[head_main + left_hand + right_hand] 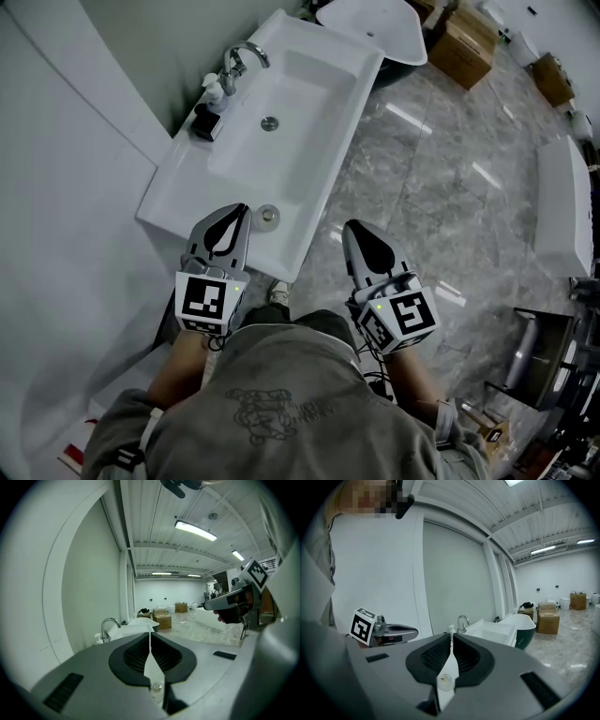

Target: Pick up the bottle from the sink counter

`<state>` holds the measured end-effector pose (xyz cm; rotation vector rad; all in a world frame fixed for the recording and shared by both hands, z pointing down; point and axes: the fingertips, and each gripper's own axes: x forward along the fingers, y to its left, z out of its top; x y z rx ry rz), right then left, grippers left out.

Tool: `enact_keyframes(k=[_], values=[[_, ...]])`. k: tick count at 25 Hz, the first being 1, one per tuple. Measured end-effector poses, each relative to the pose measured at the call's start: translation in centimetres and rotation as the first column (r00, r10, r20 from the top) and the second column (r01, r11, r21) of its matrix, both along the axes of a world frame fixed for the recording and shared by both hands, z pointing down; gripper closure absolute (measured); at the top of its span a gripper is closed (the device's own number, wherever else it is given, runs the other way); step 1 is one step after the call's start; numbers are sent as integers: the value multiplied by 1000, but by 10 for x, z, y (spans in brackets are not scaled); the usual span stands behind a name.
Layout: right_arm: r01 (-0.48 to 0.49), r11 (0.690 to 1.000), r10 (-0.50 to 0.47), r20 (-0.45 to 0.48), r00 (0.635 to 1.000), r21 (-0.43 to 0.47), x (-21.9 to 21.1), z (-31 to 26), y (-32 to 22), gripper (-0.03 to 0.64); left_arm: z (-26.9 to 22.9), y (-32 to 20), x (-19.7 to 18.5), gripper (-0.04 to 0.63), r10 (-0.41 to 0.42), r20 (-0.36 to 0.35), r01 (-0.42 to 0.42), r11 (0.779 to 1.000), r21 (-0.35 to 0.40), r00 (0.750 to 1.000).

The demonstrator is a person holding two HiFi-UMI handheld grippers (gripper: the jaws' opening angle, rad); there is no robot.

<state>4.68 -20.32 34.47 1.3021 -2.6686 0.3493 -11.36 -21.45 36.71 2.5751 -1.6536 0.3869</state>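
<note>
A small white pump bottle (214,90) stands on the far left corner of the white sink counter (183,187), beside the chrome faucet (241,58) and above a dark holder (205,123). My left gripper (241,210) hovers over the counter's near edge, jaws shut and empty, far short of the bottle. My right gripper (350,226) hangs off the counter's right side over the floor, also shut with nothing in it. The bottle (97,638) shows small in the left gripper view, left of the shut jaws (150,633). In the right gripper view the bottle (451,629) peeks just above the shut jaws (451,635).
A white wall panel runs along the counter's left. A dark-sided bathtub (375,28) and cardboard boxes (464,42) lie beyond the sink. Marble floor (441,187) spreads to the right, with a white fixture (562,206) at the right edge. The basin drain (270,123) sits mid-sink.
</note>
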Motion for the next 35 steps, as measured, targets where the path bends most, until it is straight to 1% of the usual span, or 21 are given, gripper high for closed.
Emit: enact_keyframes(k=[3, 7, 12, 16, 17, 19, 20, 22, 25, 27, 28, 32, 35], values=[[14, 1000, -14, 5, 1000, -26, 2, 2, -7, 581, -2, -4, 2, 572, -5, 9, 5, 1000, -5, 1000], [58, 996, -56, 33, 998, -68, 5, 5, -17, 581, -9, -10, 4, 572, -38, 25, 38, 999, 6, 999], [109, 992, -106, 37, 994, -68, 11, 6, -27, 581, -14, -13, 5, 572, -101, 35, 100, 995, 26, 994], [139, 988, -136, 49, 990, -62, 14, 5, -34, 581, -15, -17, 1, 571, -166, -23, 167, 986, 16, 986], [146, 987, -143, 52, 988, -61, 14, 6, -36, 581, -16, -19, 1, 572, -176, -22, 176, 984, 20, 984], [167, 984, -164, 53, 985, -58, 12, 7, -38, 580, -17, -21, 1, 570, -187, 5, 187, 982, 40, 982], [184, 981, -181, 52, 982, -57, 10, 8, -38, 581, -16, -22, 3, 553, -186, 19, 185, 982, 45, 982], [226, 972, -224, 44, 974, -55, 7, 10, -36, 581, -11, -25, 8, 412, -173, 39, 172, 985, 33, 984], [263, 964, -263, 13, 965, -49, 5, 14, -38, 581, 5, -29, 16, 346, -148, 42, 148, 989, 2, 988], [271, 962, -270, 13, 963, -43, 4, 15, -40, 580, 20, -31, 22, 303, -134, 40, 135, 991, -19, 990], [272, 961, -272, 18, 962, -40, 3, 15, -42, 581, 26, -33, 24, 291, -130, 39, 131, 991, -22, 991], [280, 960, -279, 26, 960, -31, 1, 21, -47, 581, 48, -37, 30, 276, -123, 46, 123, 992, 7, 991], [282, 959, -281, 17, 960, -31, -1, 28, -50, 581, 70, -41, 34, 267, -105, 56, 107, 994, -19, 993]])
